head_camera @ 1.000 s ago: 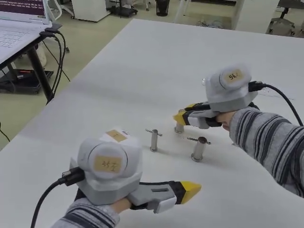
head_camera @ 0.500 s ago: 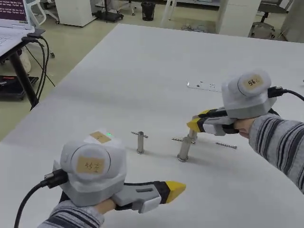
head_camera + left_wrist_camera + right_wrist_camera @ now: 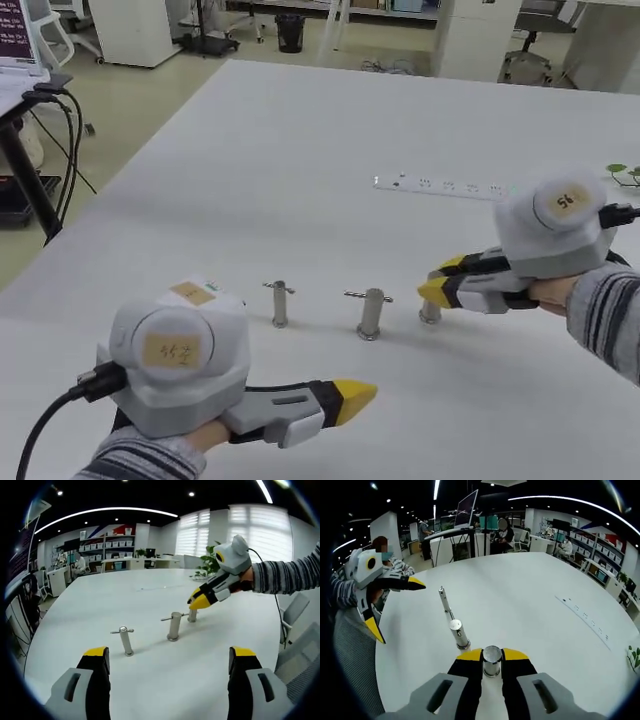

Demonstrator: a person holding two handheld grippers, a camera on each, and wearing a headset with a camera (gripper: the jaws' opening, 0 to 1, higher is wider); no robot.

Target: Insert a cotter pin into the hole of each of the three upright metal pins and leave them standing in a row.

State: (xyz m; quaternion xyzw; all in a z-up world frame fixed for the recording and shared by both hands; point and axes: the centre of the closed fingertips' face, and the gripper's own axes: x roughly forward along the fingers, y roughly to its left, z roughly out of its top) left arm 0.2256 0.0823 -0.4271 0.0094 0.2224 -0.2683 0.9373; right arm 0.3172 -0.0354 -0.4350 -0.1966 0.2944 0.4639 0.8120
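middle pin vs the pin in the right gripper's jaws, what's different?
The middle pin has a cotter pin crosswise through its top. The gripped pin shows none in the right gripper view. The middle pin stands free, while the gripped pin sits clamped between the jaws of the right gripper. Both are upright metal cylinders on the white table.

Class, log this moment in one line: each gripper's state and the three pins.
left gripper: open, holding nothing | right gripper: shut on right pin | left pin, middle pin: upright, cotter pins through
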